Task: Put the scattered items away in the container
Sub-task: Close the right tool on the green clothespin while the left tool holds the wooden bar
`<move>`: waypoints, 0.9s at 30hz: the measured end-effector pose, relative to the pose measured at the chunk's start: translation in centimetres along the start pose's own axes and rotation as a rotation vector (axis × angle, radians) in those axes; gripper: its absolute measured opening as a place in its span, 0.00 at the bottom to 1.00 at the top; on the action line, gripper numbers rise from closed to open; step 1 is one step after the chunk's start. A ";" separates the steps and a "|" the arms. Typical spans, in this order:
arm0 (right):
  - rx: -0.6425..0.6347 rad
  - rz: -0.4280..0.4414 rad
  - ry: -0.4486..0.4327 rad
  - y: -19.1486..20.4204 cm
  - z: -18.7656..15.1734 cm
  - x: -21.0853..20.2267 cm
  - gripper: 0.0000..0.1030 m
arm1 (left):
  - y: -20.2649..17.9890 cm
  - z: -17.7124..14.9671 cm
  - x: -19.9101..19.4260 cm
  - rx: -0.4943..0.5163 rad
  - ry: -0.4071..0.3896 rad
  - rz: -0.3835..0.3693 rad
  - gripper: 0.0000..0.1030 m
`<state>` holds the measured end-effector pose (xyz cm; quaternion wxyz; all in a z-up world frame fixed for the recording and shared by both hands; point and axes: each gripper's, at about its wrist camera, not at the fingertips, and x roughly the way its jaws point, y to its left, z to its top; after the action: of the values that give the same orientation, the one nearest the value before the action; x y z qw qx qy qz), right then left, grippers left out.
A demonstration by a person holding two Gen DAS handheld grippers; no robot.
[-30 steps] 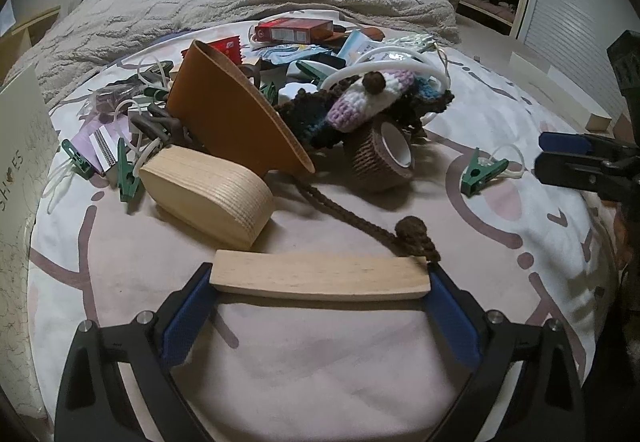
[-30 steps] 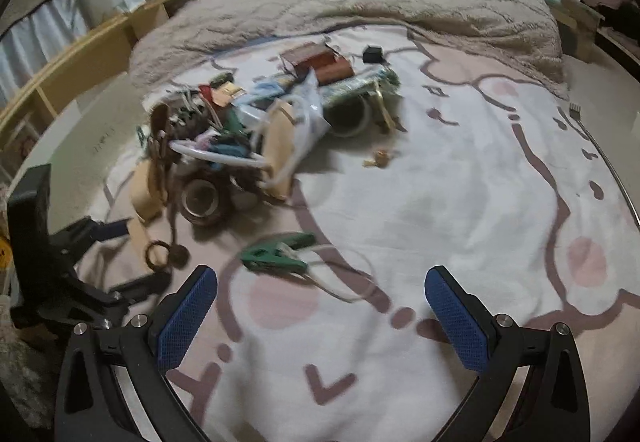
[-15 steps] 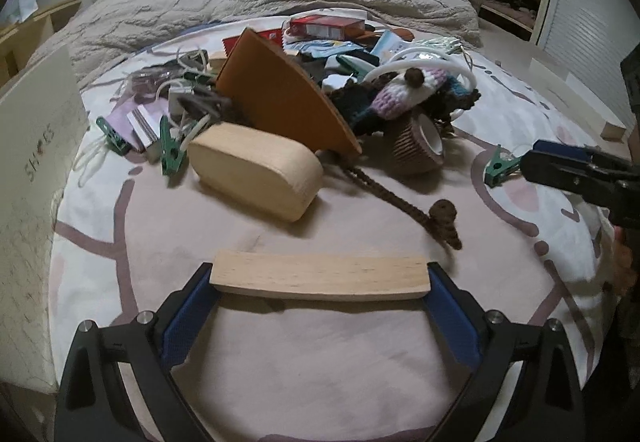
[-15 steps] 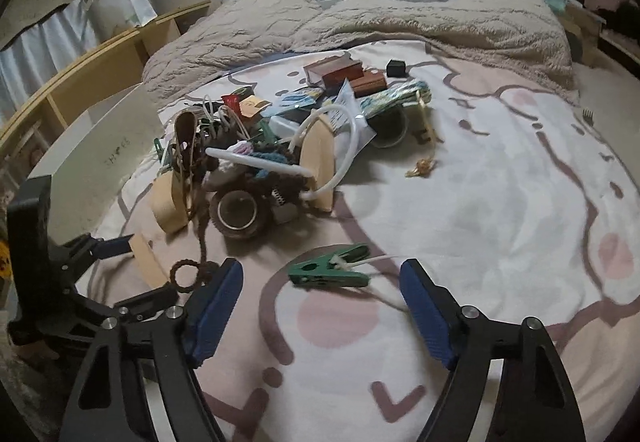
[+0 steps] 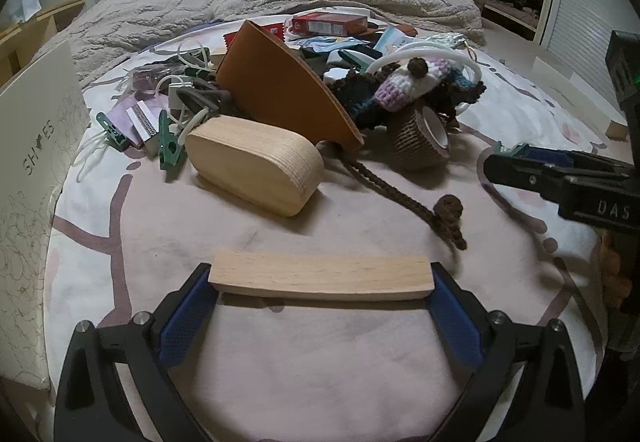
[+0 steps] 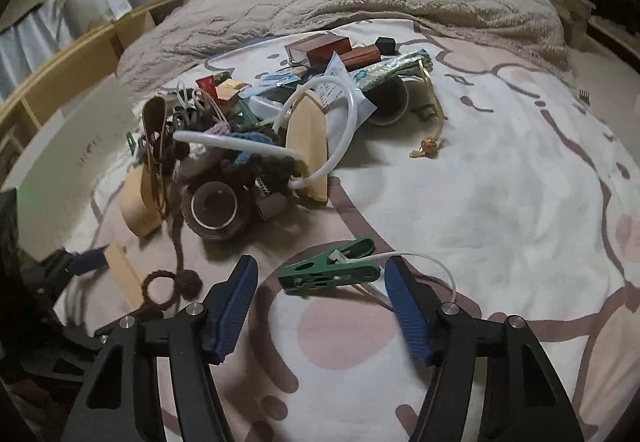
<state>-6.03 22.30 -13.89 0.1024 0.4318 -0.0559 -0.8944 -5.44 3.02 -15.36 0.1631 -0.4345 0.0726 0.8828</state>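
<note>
1. A second ago the right claw (image 6: 322, 284) stood at its widest, well back from the green clothespin (image 6: 330, 269). Now the claw is lower and nearer, its jaws are closing, and the pin lies between the blue pads without either pad touching it.
2. The left claw (image 5: 320, 280) is as it was: clenched on the flat wooden slat (image 5: 320, 276), end to end between its pads. Its view has drawn closer to the heap, and the white box (image 5: 38, 177) printed "SHOES" now fills more of the left edge.
3. The scattered things still lie heaped on the bed sheet (image 6: 500, 201), none of them in the box.
4. Only the left view shows the rounded wooden block (image 5: 256, 169) face on, the brown leather piece (image 5: 280, 89) leaning over it, the red carton (image 5: 330, 25) behind, and the crocheted piece (image 5: 412, 85) above the tape roll (image 5: 420, 137). It shows the right claw only from the side, at the right edge.
5. Only the right view shows the clothespin whole with its white cord (image 6: 432, 262), the gold trinket (image 6: 426, 149) lying apart on the sheet, and the braided brown cord (image 6: 176, 242) ending in a loop beside the left claw.
</note>
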 end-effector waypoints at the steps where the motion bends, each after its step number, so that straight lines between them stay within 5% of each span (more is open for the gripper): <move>1: -0.014 -0.014 -0.002 0.2 -0.1 0.1 0.65 | 0.1 0.0 0.0 -0.002 -0.001 -0.002 1.00; 27: -0.232 -0.137 0.011 2.0 -0.1 0.6 0.65 | -0.3 0.0 0.1 0.016 -0.006 0.024 1.00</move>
<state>-6.03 20.22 -13.99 0.0908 0.4249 0.0781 -0.8973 -5.44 3.29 -15.43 0.1562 -0.4296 0.0845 0.8854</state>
